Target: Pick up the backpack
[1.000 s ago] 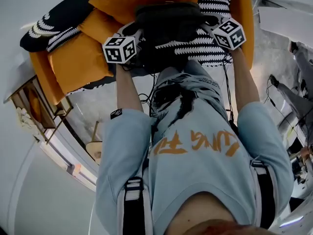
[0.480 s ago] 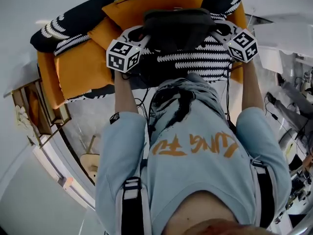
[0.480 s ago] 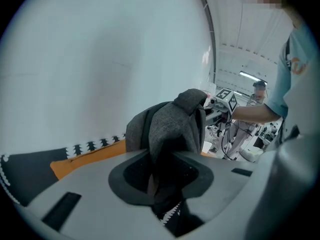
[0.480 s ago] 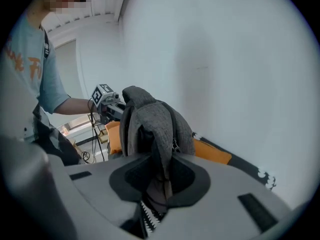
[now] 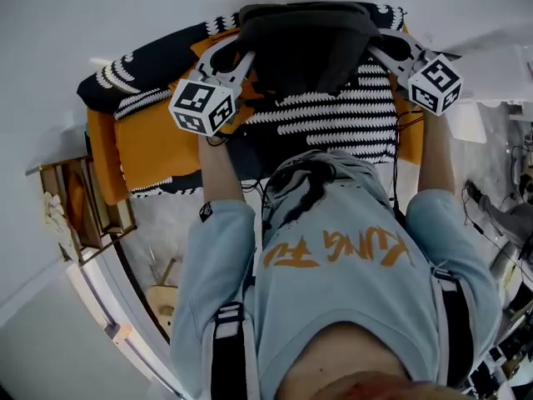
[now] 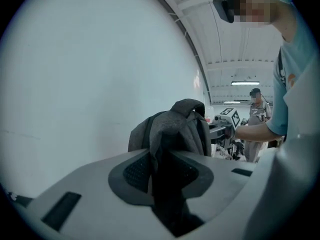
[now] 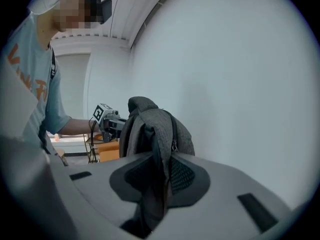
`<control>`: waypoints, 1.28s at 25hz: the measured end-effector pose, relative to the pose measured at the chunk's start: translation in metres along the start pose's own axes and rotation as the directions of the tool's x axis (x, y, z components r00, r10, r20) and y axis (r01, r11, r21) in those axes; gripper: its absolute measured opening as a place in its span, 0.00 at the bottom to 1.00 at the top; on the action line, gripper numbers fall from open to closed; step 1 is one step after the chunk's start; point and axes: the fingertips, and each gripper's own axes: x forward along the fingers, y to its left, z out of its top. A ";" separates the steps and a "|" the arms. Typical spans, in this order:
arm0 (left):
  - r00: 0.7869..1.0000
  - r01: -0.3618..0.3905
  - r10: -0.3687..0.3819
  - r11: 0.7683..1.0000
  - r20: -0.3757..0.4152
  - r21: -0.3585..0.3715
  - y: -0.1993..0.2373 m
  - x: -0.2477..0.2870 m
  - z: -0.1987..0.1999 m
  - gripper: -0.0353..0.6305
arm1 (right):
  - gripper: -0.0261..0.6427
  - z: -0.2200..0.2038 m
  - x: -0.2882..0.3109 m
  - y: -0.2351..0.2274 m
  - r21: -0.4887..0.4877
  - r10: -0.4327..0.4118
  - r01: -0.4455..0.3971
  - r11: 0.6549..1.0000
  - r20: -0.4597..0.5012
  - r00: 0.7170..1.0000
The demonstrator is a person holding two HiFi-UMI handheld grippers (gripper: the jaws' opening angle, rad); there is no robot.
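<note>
The dark grey backpack (image 5: pixel 304 44) hangs in the air between my two grippers, above the sofa. My left gripper (image 5: pixel 240 55) is shut on a fold of the bag's fabric at its left side; its jaws have just been closing a little tighter on that fold. In the left gripper view the backpack (image 6: pixel 175 129) rises from between the pads (image 6: pixel 135 171). My right gripper (image 5: pixel 380 50) is shut on the bag's right side. In the right gripper view, a strip of the backpack (image 7: pixel 156 129) is pinched between the pads (image 7: pixel 182 176).
Below the bag stands an orange sofa (image 5: pixel 154 144) with a black-and-white patterned throw (image 5: pixel 333 119). A wooden side table (image 5: pixel 79 211) is at the left, a white wall behind. Cables (image 5: pixel 250 169) trail on the floor. Another person (image 6: pixel 257 111) stands far back.
Both grippers have risen together with the backpack, which has come up off the sofa cushions and now hangs nearer the head camera.
</note>
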 end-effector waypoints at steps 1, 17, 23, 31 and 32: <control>0.999 -0.012 0.012 1.000 0.030 0.006 0.001 -0.001 0.012 0.21 | 0.16 0.010 -0.003 -0.003 0.007 -0.012 0.012 1.000 0.034 0.999; 0.961 -0.189 0.180 0.982 0.208 0.028 0.005 0.006 0.107 0.21 | 0.16 0.097 -0.023 -0.048 0.094 -0.204 0.186 0.978 0.258 0.944; 0.939 -0.269 0.257 0.963 0.228 0.024 0.008 0.013 0.118 0.21 | 0.17 0.104 -0.025 -0.060 0.140 -0.303 0.274 0.951 0.272 0.913; 0.891 -0.395 0.388 0.918 0.238 -0.018 0.014 0.015 0.123 0.21 | 0.18 0.116 -0.024 -0.068 0.152 -0.456 0.431 0.890 0.243 0.856; 0.883 -0.411 0.405 0.911 0.238 -0.023 0.014 0.015 0.123 0.21 | 0.18 0.116 -0.023 -0.069 0.150 -0.475 0.451 0.880 0.240 0.847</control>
